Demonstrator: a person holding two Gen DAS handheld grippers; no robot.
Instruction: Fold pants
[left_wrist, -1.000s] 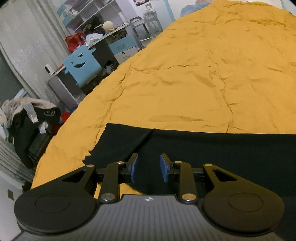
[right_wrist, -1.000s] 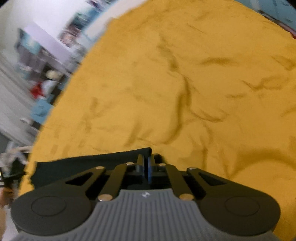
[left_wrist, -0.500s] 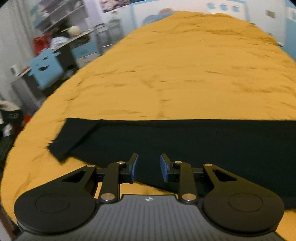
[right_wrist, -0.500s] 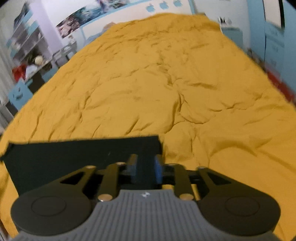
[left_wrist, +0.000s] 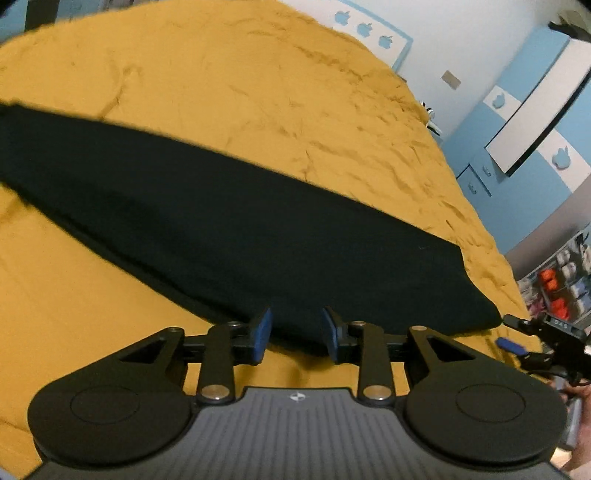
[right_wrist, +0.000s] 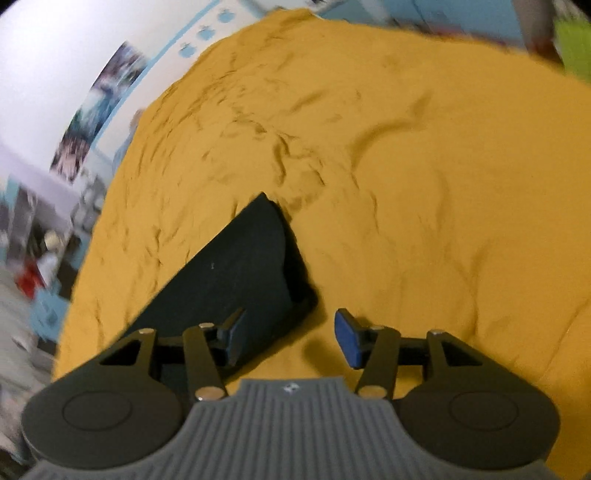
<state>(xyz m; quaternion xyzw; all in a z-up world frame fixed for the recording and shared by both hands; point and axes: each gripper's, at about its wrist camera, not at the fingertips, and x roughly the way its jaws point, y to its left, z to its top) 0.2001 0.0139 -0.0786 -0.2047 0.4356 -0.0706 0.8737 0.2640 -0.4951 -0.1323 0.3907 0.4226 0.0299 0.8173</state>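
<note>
Black pants (left_wrist: 229, 225) lie flat as a long band on the yellow bedspread (left_wrist: 258, 85), running from the upper left to the lower right. My left gripper (left_wrist: 296, 332) hovers over their near edge. Its blue-padded jaws are opening and nothing is pinched between them. In the right wrist view the pants' end (right_wrist: 240, 266) lies ahead and to the left. My right gripper (right_wrist: 291, 341) is opening, its left finger over the cloth and its right finger over bare bedspread (right_wrist: 443, 184), gripping nothing. The right gripper (left_wrist: 511, 332) also shows at the pants' right end.
A blue wall with a white-panelled cabinet (left_wrist: 535, 110) stands beyond the bed's right side, with shelves of orange things (left_wrist: 554, 295) below it. Posters (right_wrist: 99, 110) and a cluttered desk (right_wrist: 37, 266) lie off the bed's left. A hand (left_wrist: 580, 446) shows at the lower right.
The right gripper, shut on the pants' end a second ago, has opened and let it drop flat. Both views have swung: the left one rightward along the pants.
</note>
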